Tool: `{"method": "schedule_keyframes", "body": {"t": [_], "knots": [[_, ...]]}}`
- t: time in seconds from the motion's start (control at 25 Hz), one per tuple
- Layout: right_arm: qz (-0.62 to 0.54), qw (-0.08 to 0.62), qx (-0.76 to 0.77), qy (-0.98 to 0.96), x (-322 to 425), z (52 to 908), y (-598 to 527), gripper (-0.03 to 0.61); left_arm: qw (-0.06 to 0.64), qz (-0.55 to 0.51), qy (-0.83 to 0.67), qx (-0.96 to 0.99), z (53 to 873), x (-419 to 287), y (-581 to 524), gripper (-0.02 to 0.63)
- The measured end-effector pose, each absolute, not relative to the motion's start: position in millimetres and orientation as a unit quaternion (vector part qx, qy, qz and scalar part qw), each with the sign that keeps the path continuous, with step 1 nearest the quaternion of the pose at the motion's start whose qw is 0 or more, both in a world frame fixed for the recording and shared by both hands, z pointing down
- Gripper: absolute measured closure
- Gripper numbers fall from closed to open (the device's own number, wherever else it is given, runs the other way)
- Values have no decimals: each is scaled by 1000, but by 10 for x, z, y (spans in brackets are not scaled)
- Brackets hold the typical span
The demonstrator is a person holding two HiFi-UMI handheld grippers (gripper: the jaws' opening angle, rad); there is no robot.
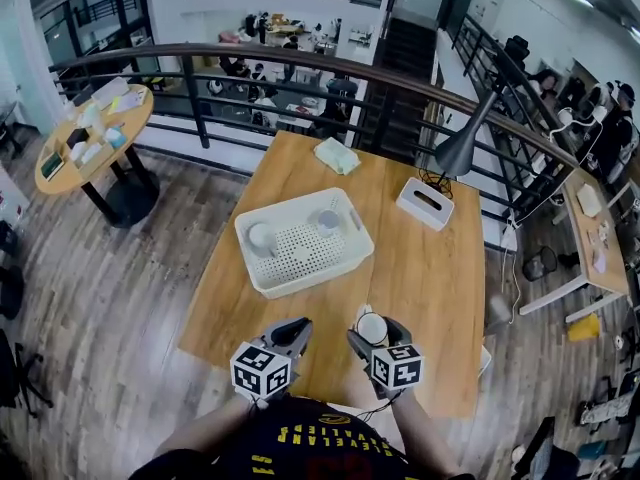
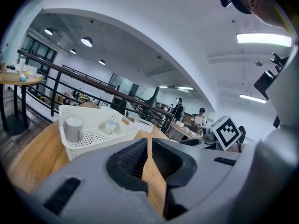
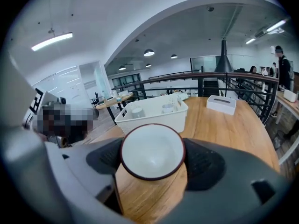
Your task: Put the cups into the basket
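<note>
One grey mug (image 1: 260, 236) and a glass (image 1: 328, 220) occupy the basket (image 1: 300, 260); tissue box (image 1: 425, 203) nearby.

Left grey claw (image 1: 288, 333), marker cube on top: jaws closed together, nothing between them, aimed toward the far side and slightly downward. Right grey claw (image 1: 378, 328), marker cube on top: jaws clamped on the sides of a white round cup with a dark rim (image 3: 152, 152), pitched more steeply down. Both forearms (image 1: 205, 430) enter from the near edge, side by side.

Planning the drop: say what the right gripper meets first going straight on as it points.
Probably the near wall of the white perforated plastic basket beyond the held white dark-rimmed cup; depth is unclear, so the wooden table might come first.
</note>
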State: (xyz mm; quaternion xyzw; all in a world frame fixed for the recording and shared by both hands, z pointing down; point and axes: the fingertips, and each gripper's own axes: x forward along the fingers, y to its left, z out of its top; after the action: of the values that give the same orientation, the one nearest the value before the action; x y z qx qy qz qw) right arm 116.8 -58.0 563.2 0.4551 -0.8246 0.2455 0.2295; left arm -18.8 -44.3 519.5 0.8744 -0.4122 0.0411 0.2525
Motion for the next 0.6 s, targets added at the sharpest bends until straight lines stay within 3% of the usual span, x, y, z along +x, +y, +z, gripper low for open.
{"method": "schedule_keyframes", "body": {"t": [0.6], "knots": [[218, 225, 412, -856, 1127, 5531, -741, 178, 237, 60, -463, 852, 5177, -310, -207, 589]]}}
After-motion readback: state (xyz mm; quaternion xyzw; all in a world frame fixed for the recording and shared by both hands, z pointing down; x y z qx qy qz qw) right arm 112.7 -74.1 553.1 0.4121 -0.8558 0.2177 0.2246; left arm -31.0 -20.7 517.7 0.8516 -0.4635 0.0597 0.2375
